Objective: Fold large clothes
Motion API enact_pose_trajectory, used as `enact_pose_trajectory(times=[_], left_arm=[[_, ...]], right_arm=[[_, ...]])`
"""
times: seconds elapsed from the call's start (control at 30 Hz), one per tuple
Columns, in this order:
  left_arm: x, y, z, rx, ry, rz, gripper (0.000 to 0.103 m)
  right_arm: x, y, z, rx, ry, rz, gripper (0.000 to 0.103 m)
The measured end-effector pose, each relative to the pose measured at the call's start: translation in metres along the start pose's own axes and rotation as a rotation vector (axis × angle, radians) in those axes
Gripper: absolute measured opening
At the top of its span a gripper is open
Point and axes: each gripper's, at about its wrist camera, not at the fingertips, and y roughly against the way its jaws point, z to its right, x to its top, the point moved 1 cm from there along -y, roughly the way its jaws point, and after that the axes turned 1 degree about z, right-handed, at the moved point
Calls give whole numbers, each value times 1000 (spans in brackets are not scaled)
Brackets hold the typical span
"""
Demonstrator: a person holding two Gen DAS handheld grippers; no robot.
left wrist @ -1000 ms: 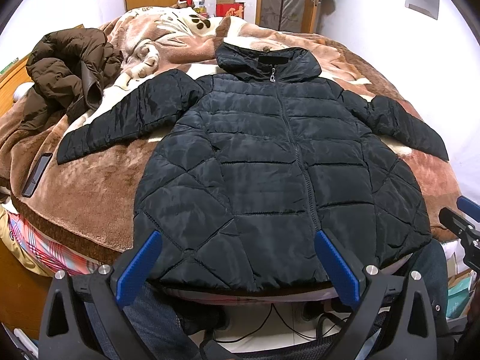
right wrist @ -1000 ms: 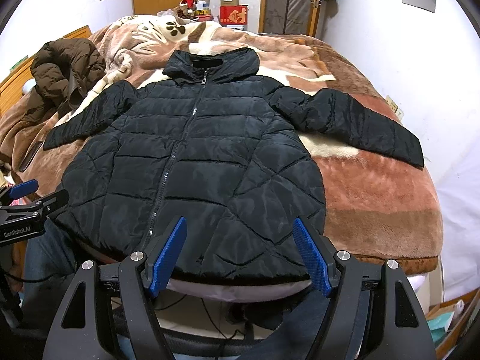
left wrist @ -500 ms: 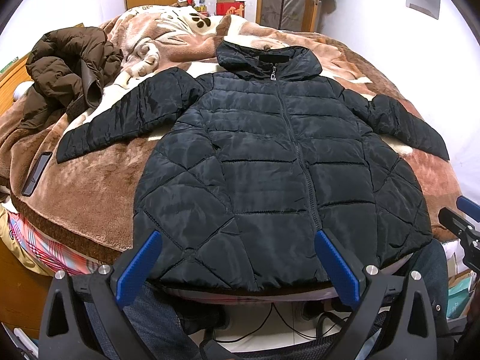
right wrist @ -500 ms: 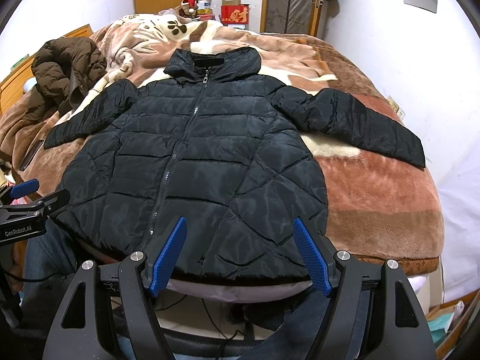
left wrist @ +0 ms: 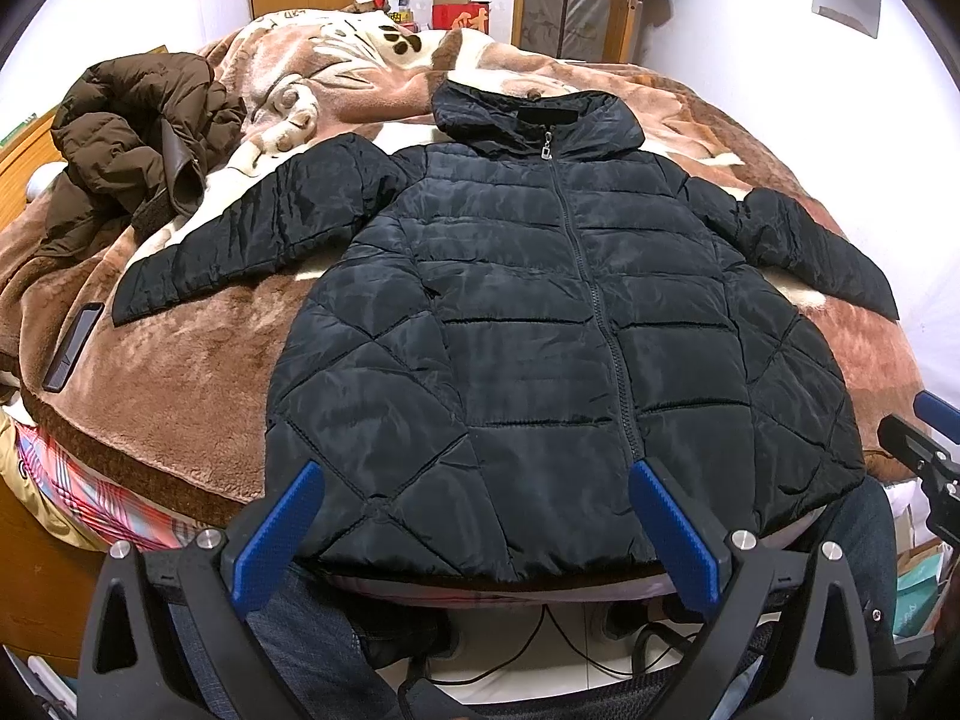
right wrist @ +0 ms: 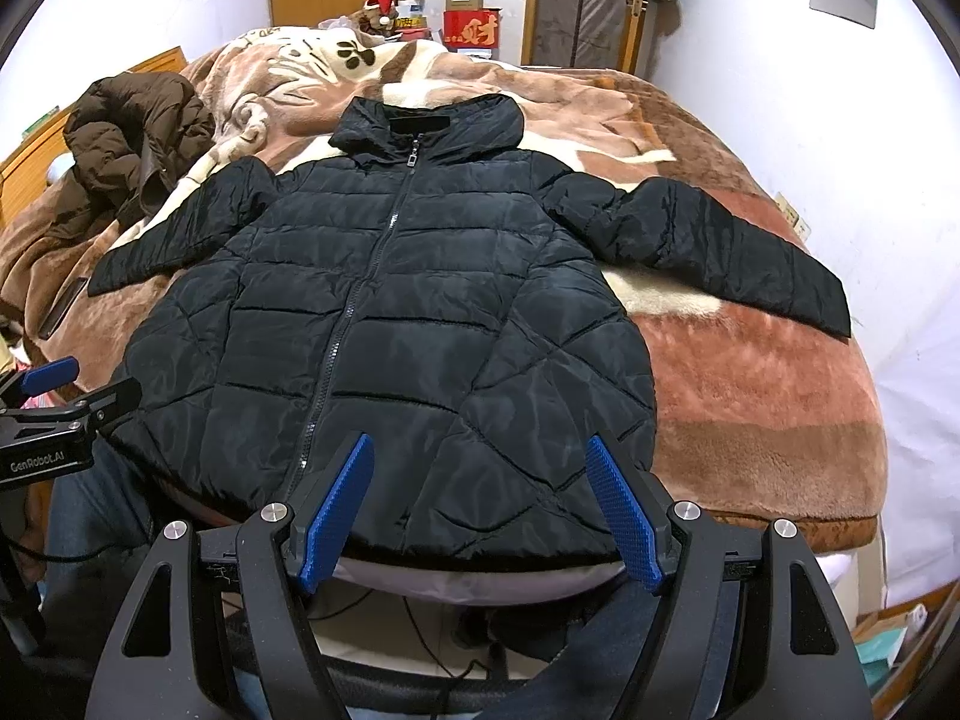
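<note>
A black quilted puffer jacket [left wrist: 540,324] lies flat and zipped on the bed, front up, both sleeves spread sideways, hood at the far end. It also shows in the right wrist view [right wrist: 384,324]. My left gripper [left wrist: 474,480] is open and empty, hovering over the jacket's near hem. My right gripper [right wrist: 480,456] is open and empty, over the hem right of the zipper. Each gripper shows at the edge of the other's view: the right one [left wrist: 924,438] and the left one [right wrist: 54,396].
A brown fleece blanket [left wrist: 198,372] covers the bed. A crumpled brown jacket [left wrist: 132,138] lies at the far left, a dark phone [left wrist: 75,345] near the left edge. Boxes [right wrist: 471,30] and a wardrobe stand behind. Cables lie on the floor below.
Both grippers have crept slightly forward towards the jacket. Both stay open and the jacket has not moved.
</note>
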Motion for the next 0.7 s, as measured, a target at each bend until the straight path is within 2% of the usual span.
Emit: enact_pose_trajectory(times=[0.7], left_arm=[[3, 1, 2, 0, 0, -4, 103]], right_arm=[[1, -1, -2, 1, 1, -1, 73]])
